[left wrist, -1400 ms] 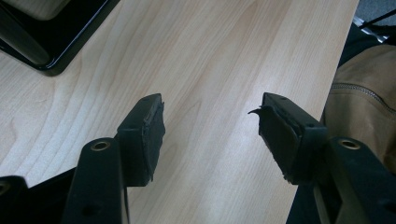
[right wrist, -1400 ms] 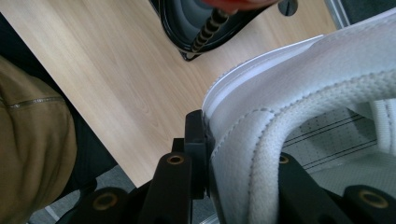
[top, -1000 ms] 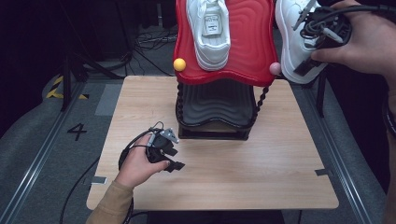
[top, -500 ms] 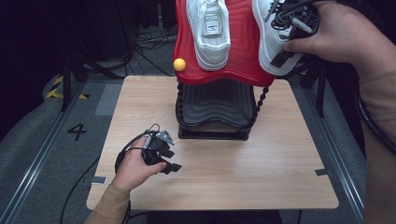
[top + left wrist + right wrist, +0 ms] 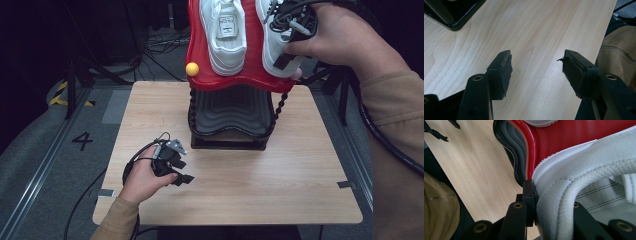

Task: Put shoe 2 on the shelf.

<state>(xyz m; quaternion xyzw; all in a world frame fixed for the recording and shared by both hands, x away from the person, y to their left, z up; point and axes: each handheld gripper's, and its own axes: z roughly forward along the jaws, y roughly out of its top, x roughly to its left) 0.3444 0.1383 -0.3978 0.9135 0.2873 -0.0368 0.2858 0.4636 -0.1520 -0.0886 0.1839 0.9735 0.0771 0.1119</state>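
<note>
The right gripper (image 5: 290, 37) was up at the red shelf (image 5: 200, 60) of the shoe rack, and its jaws were clamped on the heel collar of the second white sneaker (image 5: 272, 35) — in the right gripper view the padded collar (image 5: 564, 202) sat squeezed between the two black jaws. That sneaker hung over the right half of the shelf, beside the first white sneaker (image 5: 223, 37), which lay flat with its toe toward the person. By my reading, this was the placing step: one shoe settled, the other carried in but not yet released.

The next move called for lowering the sole flat onto the red surface, parallel to its mate and clear of the front lip, before letting the jaws part.

Down on the counter (image 5: 300, 175), the left gripper (image 5: 175, 167) rested in the person's hand, jaws apart with nothing but bare wood between them (image 5: 536, 70).

Hard to judge: whether the carried sneaker's sole already touched the shelf, since the hand and cable covered it. The rack's top was cut off by the frame, and the black lower tier (image 5: 230, 120) sat in shadow.
</note>
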